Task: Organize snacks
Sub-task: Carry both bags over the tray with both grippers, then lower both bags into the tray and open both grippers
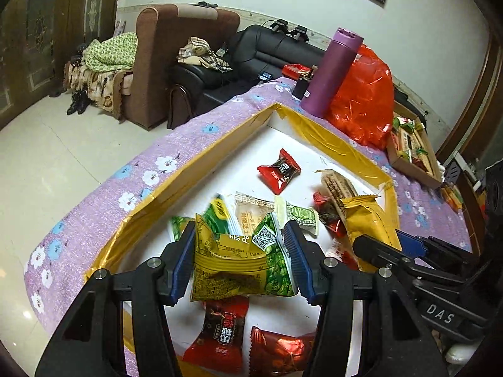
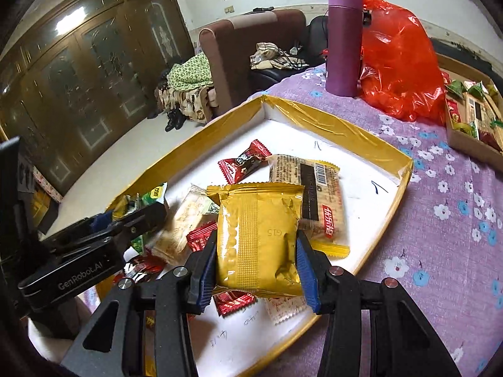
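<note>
My left gripper point(image 1: 239, 235) is shut on a yellow-and-green snack packet point(image 1: 232, 267), held above the white tray point(image 1: 283, 138) with gold-taped walls. My right gripper point(image 2: 256, 245) is shut on a gold foil packet point(image 2: 257, 235) over the same tray point(image 2: 361, 194). The right gripper and its gold packet point(image 1: 367, 220) also show at the right of the left wrist view. Loose snacks lie in the tray: a red candy point(image 1: 278, 171), a beige cracker packet point(image 2: 309, 188), a red candy point(image 2: 245, 161) and several more.
A purple bottle point(image 2: 344, 40) and a red plastic bag point(image 2: 399, 59) stand on the purple flowered tablecloth point(image 2: 446, 220) behind the tray. A cardboard box of sorted snacks point(image 2: 471, 119) sits at far right. Sofas and floor lie beyond the table's left edge.
</note>
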